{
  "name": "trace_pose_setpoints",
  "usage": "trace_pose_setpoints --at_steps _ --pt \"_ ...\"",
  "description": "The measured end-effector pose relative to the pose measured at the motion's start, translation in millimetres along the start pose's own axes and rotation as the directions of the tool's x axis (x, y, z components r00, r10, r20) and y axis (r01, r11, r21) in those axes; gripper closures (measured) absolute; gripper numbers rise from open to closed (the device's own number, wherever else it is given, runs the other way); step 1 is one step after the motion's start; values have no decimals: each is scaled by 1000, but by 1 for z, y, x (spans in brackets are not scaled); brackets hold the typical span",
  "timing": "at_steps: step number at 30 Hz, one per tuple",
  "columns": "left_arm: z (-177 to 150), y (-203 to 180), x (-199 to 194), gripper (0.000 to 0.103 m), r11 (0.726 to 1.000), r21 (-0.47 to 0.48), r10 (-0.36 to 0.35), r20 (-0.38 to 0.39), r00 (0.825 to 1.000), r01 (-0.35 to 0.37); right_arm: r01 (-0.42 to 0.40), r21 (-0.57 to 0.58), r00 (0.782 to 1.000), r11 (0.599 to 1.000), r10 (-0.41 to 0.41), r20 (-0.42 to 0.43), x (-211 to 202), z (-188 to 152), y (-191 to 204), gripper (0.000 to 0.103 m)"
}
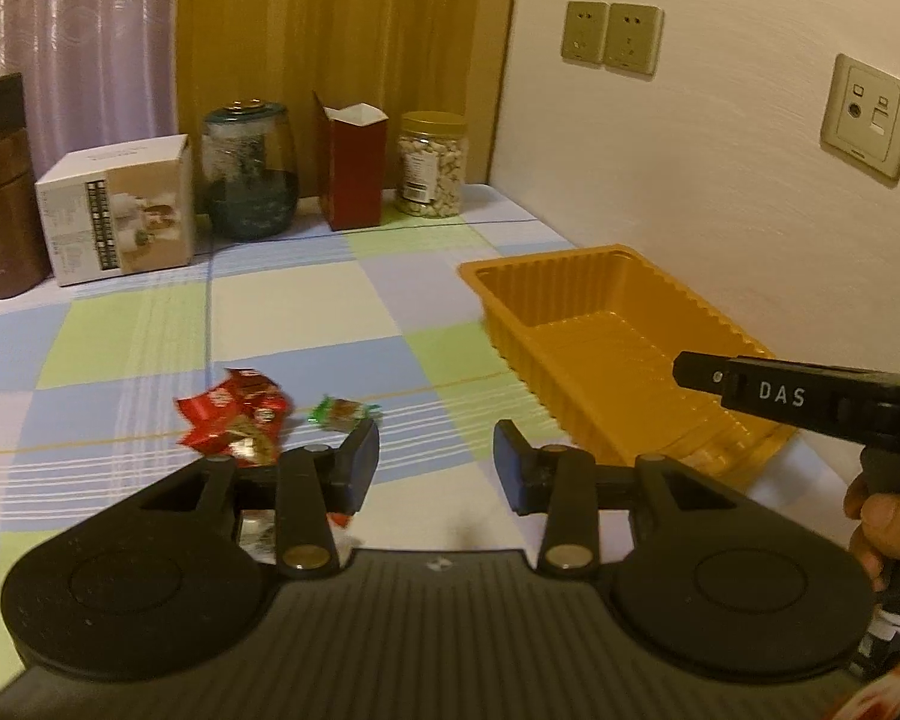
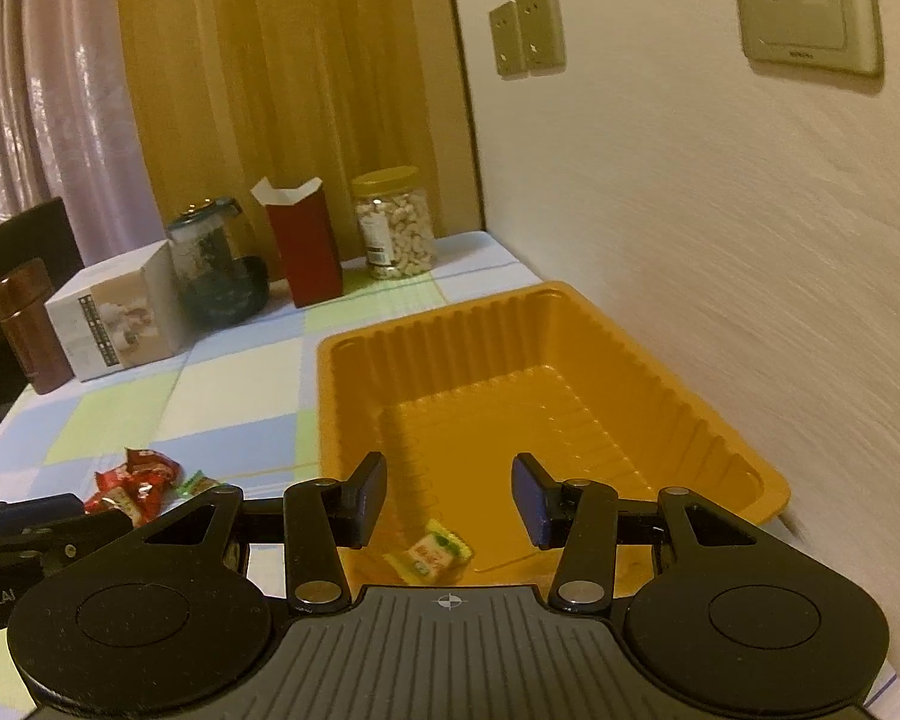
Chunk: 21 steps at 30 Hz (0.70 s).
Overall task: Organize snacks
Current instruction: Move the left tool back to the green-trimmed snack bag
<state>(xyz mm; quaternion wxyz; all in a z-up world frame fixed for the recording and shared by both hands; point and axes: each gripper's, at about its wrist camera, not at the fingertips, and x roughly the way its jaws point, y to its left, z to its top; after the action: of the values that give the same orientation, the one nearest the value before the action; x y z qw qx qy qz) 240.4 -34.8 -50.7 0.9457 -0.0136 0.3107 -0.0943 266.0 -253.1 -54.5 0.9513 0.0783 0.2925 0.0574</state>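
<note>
Snacks lie in two places on a bench (image 1: 306, 300) under a pastel checked cloth: a loose heap of red wrappers (image 1: 234, 414) with one green-wrapped sweet (image 1: 343, 411) beside it out on the cloth, and a single yellow-and-green packet (image 2: 432, 552) already on the floor of the orange ribbed tray (image 2: 570, 324) that stands against the wall.

The tray's long axis runs away from the cameras, roughly parallel to the wall. The right tool (image 2: 448, 495) hangs over the tray's near end with its jaws parted and nothing between them; the yellow packet lies just below and slightly left of the gap, clear of both pads.

The left tool (image 1: 437, 468) points at the open cloth with its jaws part open and empty. The heap lies to its left: the green sweet sits just past the tip of the left finger, the red wrappers further left and partly hidden under that finger's linkage. The left tool is plainly the nearer of the two to the heap; judged from this, a small swing leftward would bring the green sweet between its pads, and the tray then lies to its right.

Legible writing is scarce. "DAS" shows in white on the side of the right tool in the left wrist view, and "obot.AI" on the left tool at the edge of the right wrist view. Print on the wrappers, on the white box (image 1: 120, 210) and on the jar of nuts (image 1: 432, 165) at the back is too blurred to read.
</note>
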Motion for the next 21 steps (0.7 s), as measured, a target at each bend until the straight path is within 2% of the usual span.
trace_pose_setpoints --at_steps 4,11,21 --pt "-4 15 -12 64 1000 -9 25 5 1000 -25 -21 -21 1000 1000 21 12 -3 -1 14 56" --pt "-21 48 -31 62 996 -3 86 -11 996 -86 -109 -72 993 991 112 44 -11 -5 49 56" --pt "-45 101 -42 62 988 5 155 -60 986 -155 -245 -131 969 960 240 -59 -1 -25 102 56"
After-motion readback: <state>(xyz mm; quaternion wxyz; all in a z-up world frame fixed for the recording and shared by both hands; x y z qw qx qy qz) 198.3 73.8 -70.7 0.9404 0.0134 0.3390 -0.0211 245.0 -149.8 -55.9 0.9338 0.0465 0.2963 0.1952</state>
